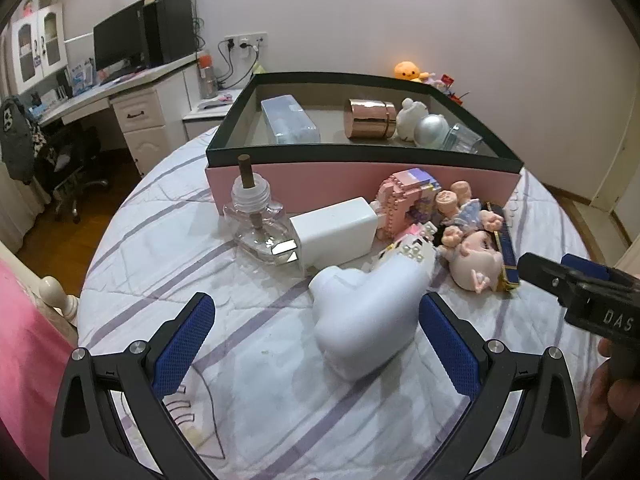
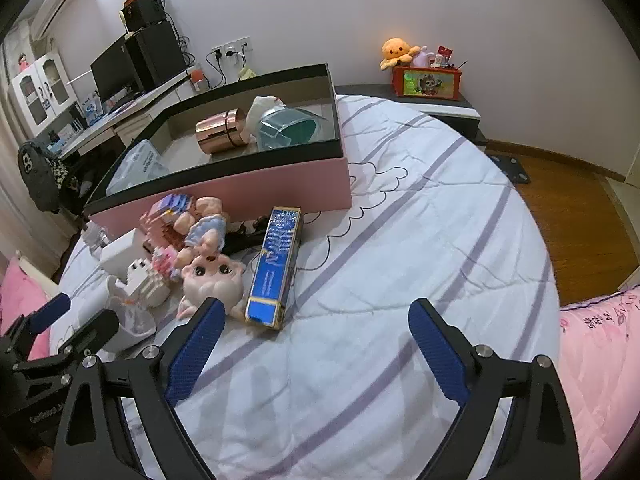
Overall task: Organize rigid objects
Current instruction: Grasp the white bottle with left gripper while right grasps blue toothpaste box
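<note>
A pink box with a dark rim [image 1: 360, 184] [image 2: 256, 188] lies on the bed and holds a rose-gold tin [image 1: 370, 118] [image 2: 222, 131], a clear case [image 1: 290, 120] and other items. In front of it lie a glass refill bottle [image 1: 258, 220], a white charger [image 1: 336, 230], a pink block model [image 1: 400, 204], a doll [image 1: 476, 256] [image 2: 212, 276], a blue box [image 2: 276, 268] and a white heart-shaped device [image 1: 368, 316]. My left gripper [image 1: 318, 344] is open around the white device. My right gripper [image 2: 314, 352] is open and empty, just right of the blue box.
The striped bedsheet [image 2: 420, 240] stretches right of the pile. A desk with a monitor [image 1: 120, 46] stands at the back left, a bedpost [image 1: 54, 290] at the left edge. A toy box with an orange plush [image 2: 426, 80] sits on a low table.
</note>
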A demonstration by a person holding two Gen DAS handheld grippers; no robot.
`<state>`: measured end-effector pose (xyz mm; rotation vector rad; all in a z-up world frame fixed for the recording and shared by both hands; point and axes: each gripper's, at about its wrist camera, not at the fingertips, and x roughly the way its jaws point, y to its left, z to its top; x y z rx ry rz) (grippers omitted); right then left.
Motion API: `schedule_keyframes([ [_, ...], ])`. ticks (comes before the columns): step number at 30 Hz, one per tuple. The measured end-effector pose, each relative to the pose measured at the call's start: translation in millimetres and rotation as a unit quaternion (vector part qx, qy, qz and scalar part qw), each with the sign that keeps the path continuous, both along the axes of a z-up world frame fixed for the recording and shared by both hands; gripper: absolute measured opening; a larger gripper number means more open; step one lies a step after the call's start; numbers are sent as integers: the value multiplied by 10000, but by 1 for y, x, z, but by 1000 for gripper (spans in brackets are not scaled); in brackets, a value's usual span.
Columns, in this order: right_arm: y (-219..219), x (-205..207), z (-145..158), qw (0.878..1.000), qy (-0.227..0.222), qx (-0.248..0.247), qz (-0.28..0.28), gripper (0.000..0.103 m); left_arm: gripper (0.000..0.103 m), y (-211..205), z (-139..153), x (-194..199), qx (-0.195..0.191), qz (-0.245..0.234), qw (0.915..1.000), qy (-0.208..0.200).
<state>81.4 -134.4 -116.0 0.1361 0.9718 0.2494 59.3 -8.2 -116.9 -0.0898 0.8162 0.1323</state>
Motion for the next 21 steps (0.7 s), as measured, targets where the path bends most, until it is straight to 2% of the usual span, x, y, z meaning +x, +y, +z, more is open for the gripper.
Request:
schedule_keyframes([
  [2,1,6,-2,10000,21,58,26,89,100,0,-3,4,-47,-41,10000,28],
  [4,4,13,-6,10000,76,35,54,82,88,2,-8,9,-187,-126,9997,93],
  [6,8,20,-10,9998,152,31,94,75,72,3,-12,11,-385,-241,9988,158],
  [7,10,22,-11,9998,160,48,119,72,67,2,-13,11,-399,-289,9986,175],
  [8,12,25,-13,9998,170,15,139,70,57,0,-14,11,-383,-333,9985,184],
  [12,22,32,-15,9995,154,-119,255,62,56,0,-14,9,-413,-411,9982,156],
  [16,29,31,-16,9988,48,-276,406,44,55,1,-12,5,-406,-439,9981,133],
  [19,25,26,-14,9990,42,-135,422,28,55,2,-10,2,-387,-431,9982,119],
  [21,21,21,-12,9991,25,-45,410,22,55,5,-8,0,-392,-421,9983,107],
])
